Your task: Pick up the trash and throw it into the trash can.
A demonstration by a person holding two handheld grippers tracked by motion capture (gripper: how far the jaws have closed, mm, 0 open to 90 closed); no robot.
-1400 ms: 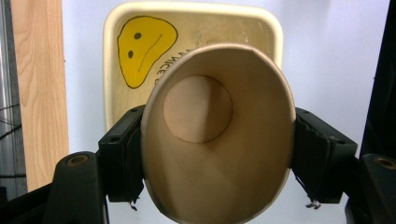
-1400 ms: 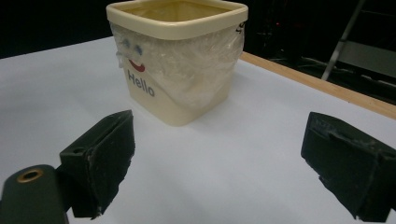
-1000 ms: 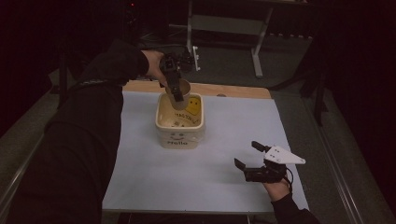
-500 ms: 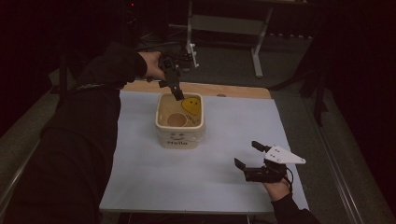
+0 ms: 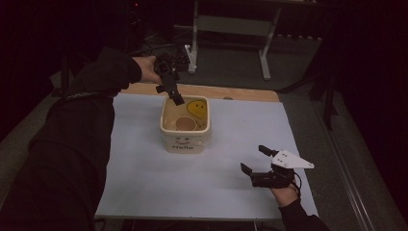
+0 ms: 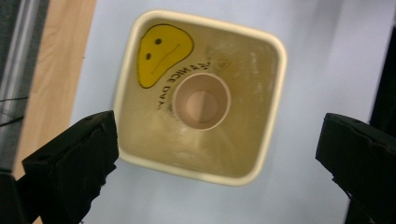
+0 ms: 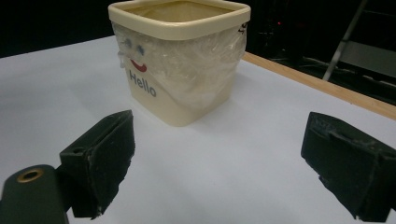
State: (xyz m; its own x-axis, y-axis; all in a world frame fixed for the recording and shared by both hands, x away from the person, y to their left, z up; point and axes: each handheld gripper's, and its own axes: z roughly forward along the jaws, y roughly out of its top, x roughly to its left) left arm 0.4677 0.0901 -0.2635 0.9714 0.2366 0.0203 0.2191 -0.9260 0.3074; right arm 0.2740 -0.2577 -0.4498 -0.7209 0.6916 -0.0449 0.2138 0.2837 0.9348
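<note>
Paper cup (image 6: 201,101) now standing upright on the floor of the cream tub (image 5: 166,129), mouth up, long axis vertical, just off centre and close under the yellow smiley (image 6: 162,51) printed inside; seen from straight above in the left gripper view, apart from the tub walls. A second ago held down inside the tub between the left jaws; now let go. Left gripper (image 5: 169,90) lifted out and back since then, hanging above the tub's far rim, tilted down toward it, jaws just opened to full width with nothing between them. Tub near the middle of the pale blue mat (image 5: 144,173), upright, "Hello" and a small face on the near wall, crinkled clear film over that side in the right gripper view. Bare wooden table edge (image 5: 240,92) along the far side of the mat. Right gripper (image 5: 256,159) low at the near right of the mat, unchanged from before, well apart from the tub, jaws spread wide and empty, pointing toward the tub. Dark sleeve (image 5: 72,144) along the left side. Metal stand (image 5: 228,24) on the floor beyond the table. Open mat between right gripper and tub.
</note>
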